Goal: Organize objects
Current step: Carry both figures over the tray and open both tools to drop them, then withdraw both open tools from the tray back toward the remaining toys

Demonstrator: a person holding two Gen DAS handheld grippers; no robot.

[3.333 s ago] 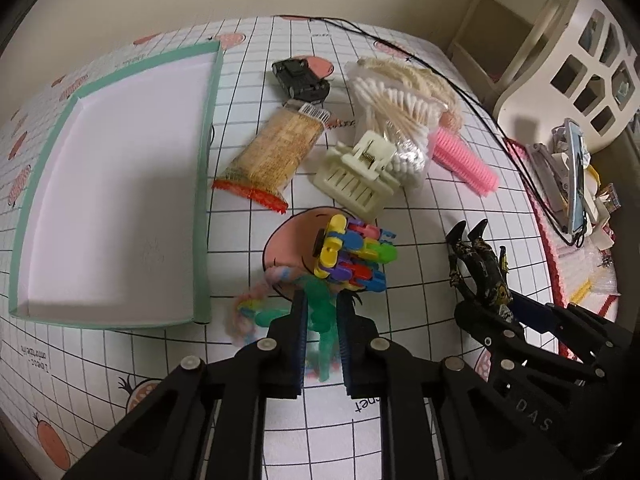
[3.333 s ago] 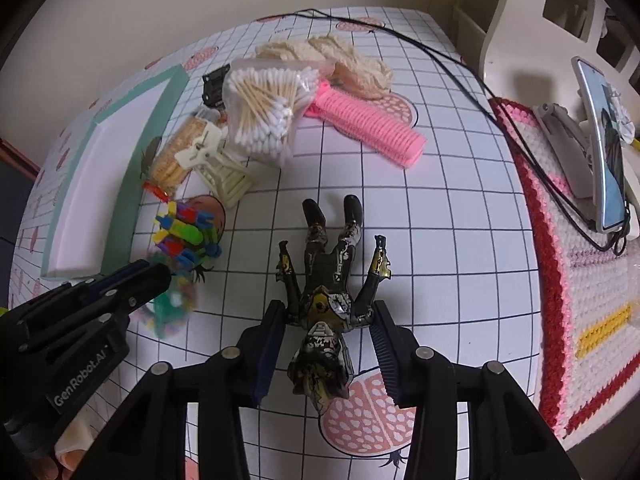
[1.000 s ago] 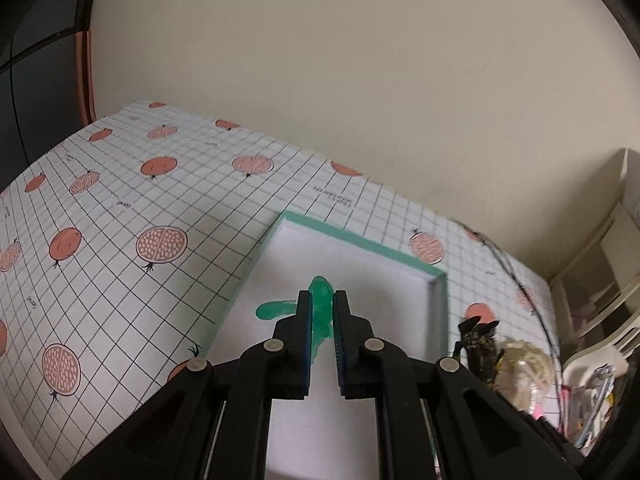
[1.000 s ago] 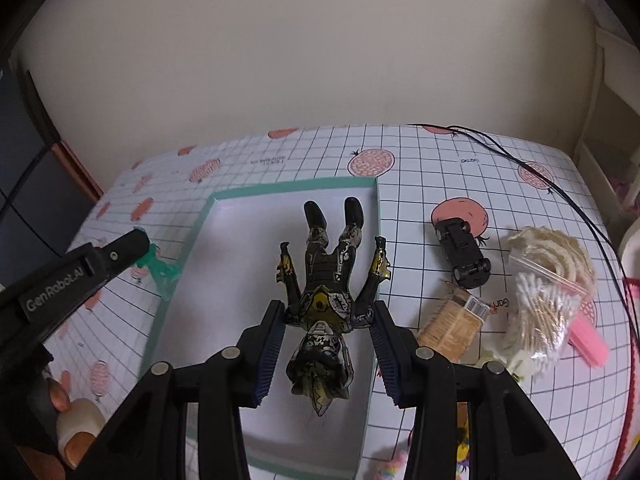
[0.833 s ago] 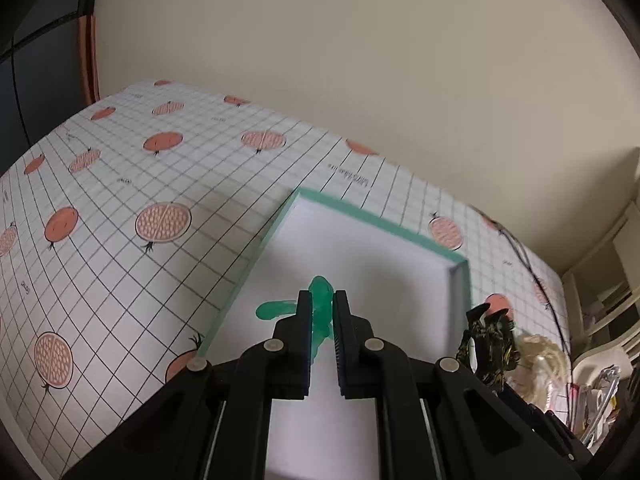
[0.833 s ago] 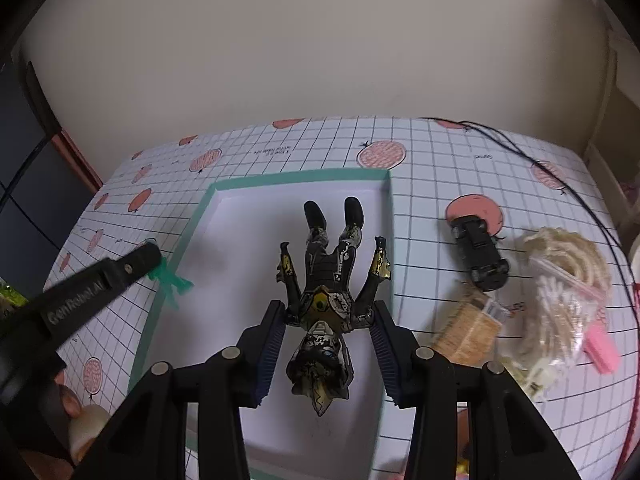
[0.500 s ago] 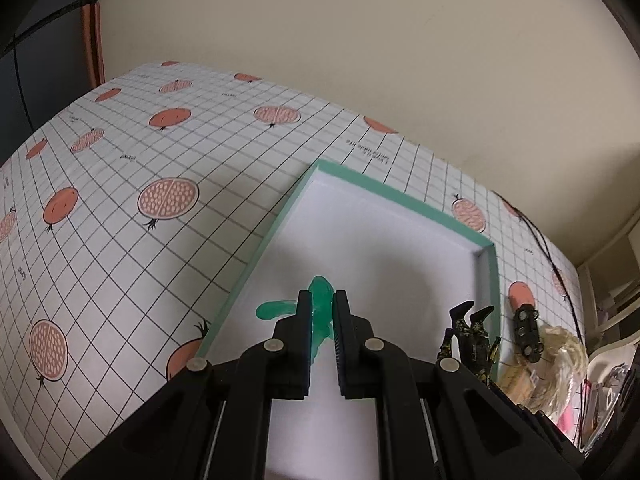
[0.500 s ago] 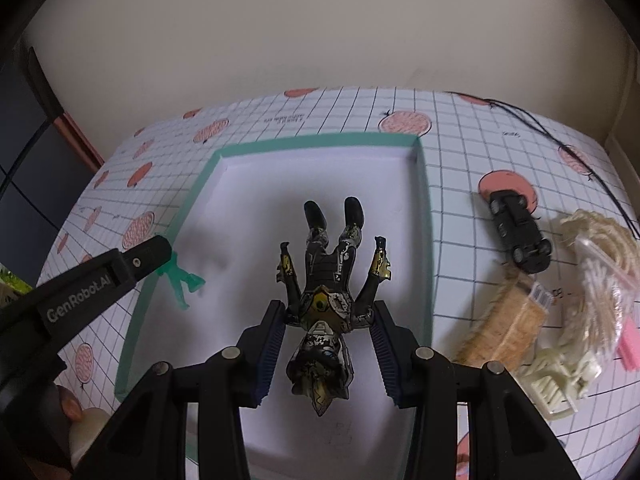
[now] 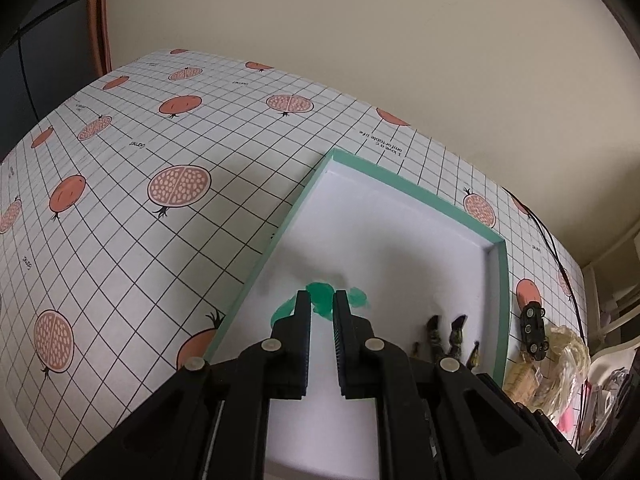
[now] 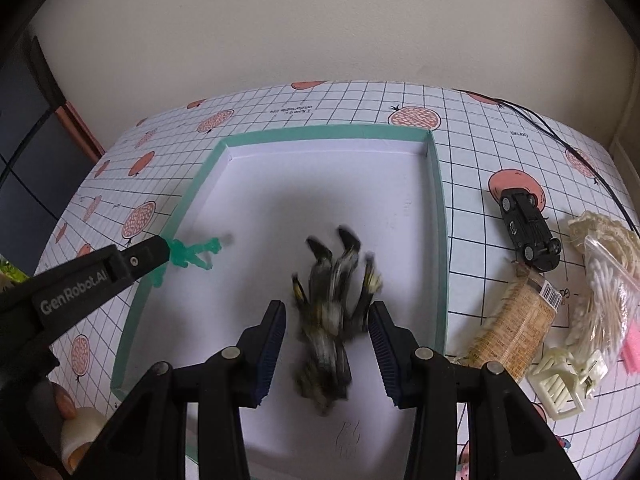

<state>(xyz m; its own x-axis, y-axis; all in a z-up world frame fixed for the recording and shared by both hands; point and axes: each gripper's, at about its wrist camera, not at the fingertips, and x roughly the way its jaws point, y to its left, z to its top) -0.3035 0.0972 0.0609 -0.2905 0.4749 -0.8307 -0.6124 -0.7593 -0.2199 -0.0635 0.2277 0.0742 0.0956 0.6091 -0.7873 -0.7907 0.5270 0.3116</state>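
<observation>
The right claw [image 10: 327,322] is seen spread wide, with clear gaps on both sides of the dark action figure [image 10: 334,312], which is blurred and is touched by neither finger. The figure is found between the two fingers, over the white floor of the green-edged tray [image 10: 439,216], with its legs pointing away from the claw. Whether it already rests on the tray floor cannot be told because of the blur.

The left claw [image 9: 320,312] is kept narrow, and the green toy figure [image 9: 320,300] is pinched between its fingertips. In the right wrist view the green figure [image 10: 192,254] is seen just over the left rim of the tray, with its limbs stretched toward the inside.

Half a second ago the right claw was closed on the dark figure and the figure was sharp; now the fingers are parted and the figure is released. The tray is also seen closer in both views than before. The grip of the left claw on the green figure is unchanged.

On the table [image 10: 480,144], right of the tray, a black toy car [image 10: 528,228], a snack packet [image 10: 516,320], a bag of cotton swabs [image 10: 604,300] and a cream hair clip [image 10: 568,376] are seen, all outside the tray.
</observation>
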